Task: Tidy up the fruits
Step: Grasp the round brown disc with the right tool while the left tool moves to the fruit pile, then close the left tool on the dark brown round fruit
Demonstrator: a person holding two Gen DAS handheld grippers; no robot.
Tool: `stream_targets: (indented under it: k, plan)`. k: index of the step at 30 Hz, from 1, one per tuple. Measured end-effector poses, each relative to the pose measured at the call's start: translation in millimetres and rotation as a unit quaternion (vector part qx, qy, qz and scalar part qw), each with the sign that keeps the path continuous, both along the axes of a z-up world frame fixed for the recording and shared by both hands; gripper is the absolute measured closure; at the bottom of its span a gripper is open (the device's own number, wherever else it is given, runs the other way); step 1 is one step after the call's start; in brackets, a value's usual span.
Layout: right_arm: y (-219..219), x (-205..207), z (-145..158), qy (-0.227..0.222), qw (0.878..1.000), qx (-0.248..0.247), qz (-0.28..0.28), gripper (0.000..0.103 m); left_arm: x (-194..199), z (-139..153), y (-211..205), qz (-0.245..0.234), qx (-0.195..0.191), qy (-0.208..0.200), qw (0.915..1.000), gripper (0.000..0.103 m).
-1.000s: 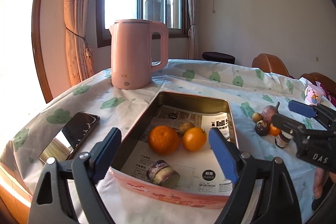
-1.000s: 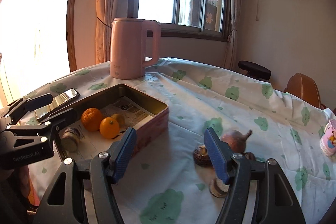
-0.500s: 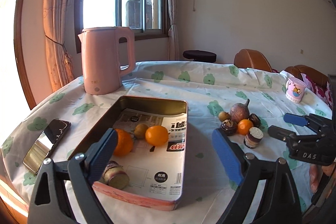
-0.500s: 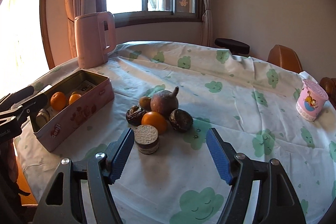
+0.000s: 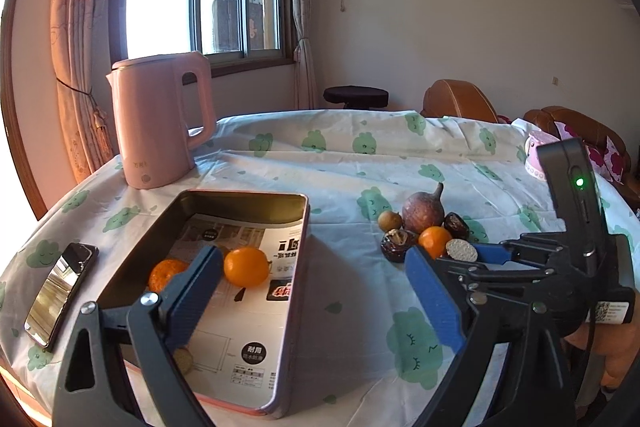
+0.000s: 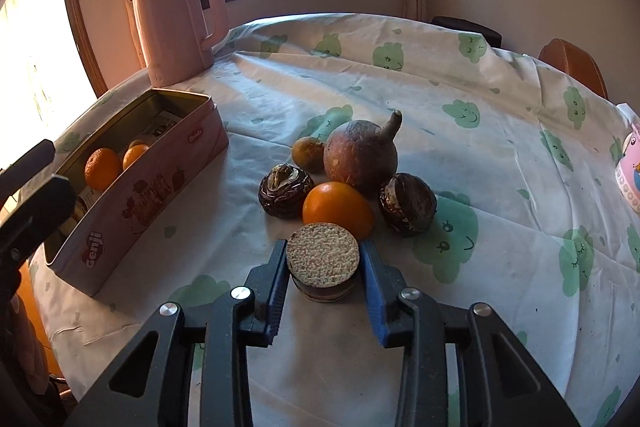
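The cut fruit piece (image 6: pixel 322 259) sits squeezed between the right gripper (image 6: pixel 323 273) pads.

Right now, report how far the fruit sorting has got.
Partly done. Two oranges and a round slice already lie in the pink tin. In hand: the right gripper has its jaws around the grainy-topped slice, on the cloth; contact unclear. Left: one orange, the big brown fruit, a small brownish fruit and two dark ones. The left gripper is open over the tin.

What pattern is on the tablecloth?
The tablecloth is white with smiling green cloud shapes, clearest in the right wrist view.
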State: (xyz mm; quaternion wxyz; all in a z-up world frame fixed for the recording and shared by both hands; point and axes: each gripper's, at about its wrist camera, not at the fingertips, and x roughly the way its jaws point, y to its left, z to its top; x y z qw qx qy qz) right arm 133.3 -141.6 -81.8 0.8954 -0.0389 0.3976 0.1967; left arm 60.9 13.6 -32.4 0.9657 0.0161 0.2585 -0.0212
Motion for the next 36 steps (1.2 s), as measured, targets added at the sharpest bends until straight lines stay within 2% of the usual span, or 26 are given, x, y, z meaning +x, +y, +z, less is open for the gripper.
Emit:
stream_targets:
  k: [3,7,12,18,21,25,29,31,33,34,36]
  plan:
    - [-10.0,-7.2,9.5,-0.031,0.999,0.000,-0.016,0.067,9.8,-5.0,-11.1,-0.008,0.013,0.010,0.9998,0.009]
    - [-34.2,-3.5,19.9,-0.060,0.996,-0.010,-0.062,0.067,26.7,-11.3,-31.3,-0.026,0.034,0.031,0.9986,0.019]
    - [-53.5,8.1,19.9,-0.069,0.993,-0.025,-0.092,0.067,52.1,-20.2,-52.6,-0.036,0.057,0.063,0.9957,0.027]
    - [-59.7,10.7,16.6,-0.064,0.994,-0.006,-0.089,0.067,81.9,-35.0,-64.1,-0.032,0.082,0.100,0.9911,0.034]
    - [-59.2,9.9,16.1,-0.063,0.994,-0.003,-0.084,0.067,91.9,-40.0,-68.6,-0.043,0.080,0.118,0.9888,0.034]
    - [-59.1,9.9,15.9,-0.063,0.995,0.000,-0.083,0.066,96.9,-40.5,-77.8,-0.049,0.085,0.122,0.9876,0.036]
    - [-61.9,9.6,16.6,-0.063,0.994,0.006,-0.086,0.066,102.0,-46.2,-83.9,-0.061,0.071,0.144,0.9852,0.037]
    - [-63.5,10.2,16.8,-0.062,0.994,0.009,-0.090,0.066,109.0,-51.0,-82.3,-0.065,0.059,0.165,0.9825,0.050]
    - [-62.7,11.0,16.2,-0.059,0.994,0.008,-0.090,0.066,113.8,-54.2,-80.7,-0.069,0.046,0.179,0.9804,0.055]
    - [-62.0,11.2,16.1,-0.058,0.994,0.005,-0.090,0.066,113.9,-54.3,-79.7,-0.073,0.038,0.179,0.9803,0.062]
    - [-60.9,10.7,16.5,-0.061,0.994,0.002,-0.090,0.066,113.3,-54.5,-80.6,-0.075,0.038,0.179,0.9803,0.064]
